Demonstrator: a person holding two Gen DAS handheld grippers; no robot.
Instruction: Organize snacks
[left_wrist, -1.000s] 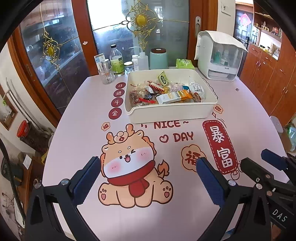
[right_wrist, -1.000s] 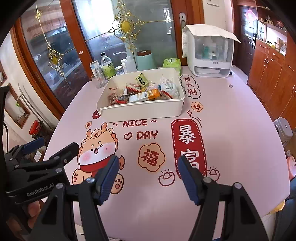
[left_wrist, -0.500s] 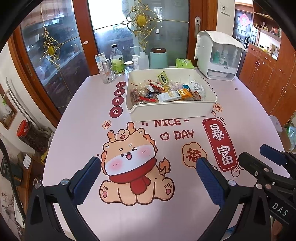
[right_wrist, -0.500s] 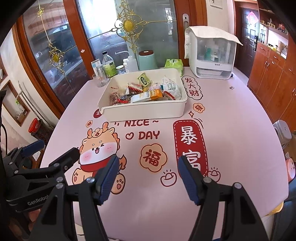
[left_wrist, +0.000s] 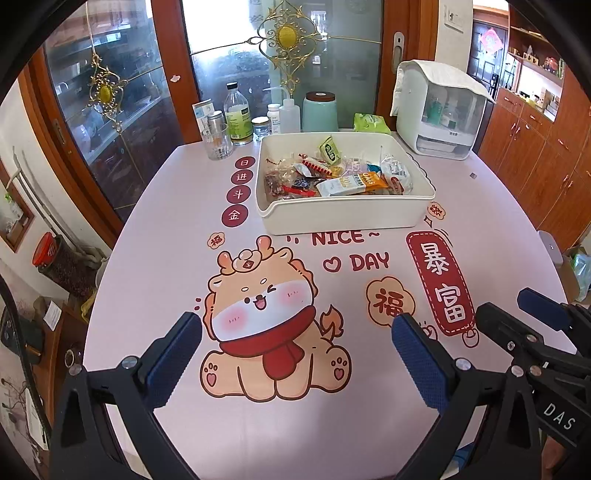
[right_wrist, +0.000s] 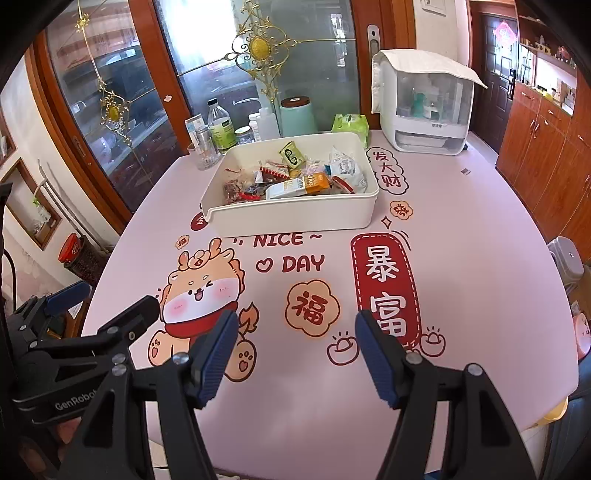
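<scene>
Both views crept slightly nearer tray (left_wrist: 343, 218); otherwise seemingly no change.

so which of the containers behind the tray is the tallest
The mint green canister with the dark lid, behind the tray. It tops the clear bottle with the green label, the glass and the small jars.

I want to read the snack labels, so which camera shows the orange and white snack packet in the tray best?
The left wrist view: the orange and white snack packet lies near the picture's middle, its long printed face toward the camera, atop the pile in the white tray. The right wrist view shows the same packet whole too, but more slanted, with the print harder to read.
</scene>
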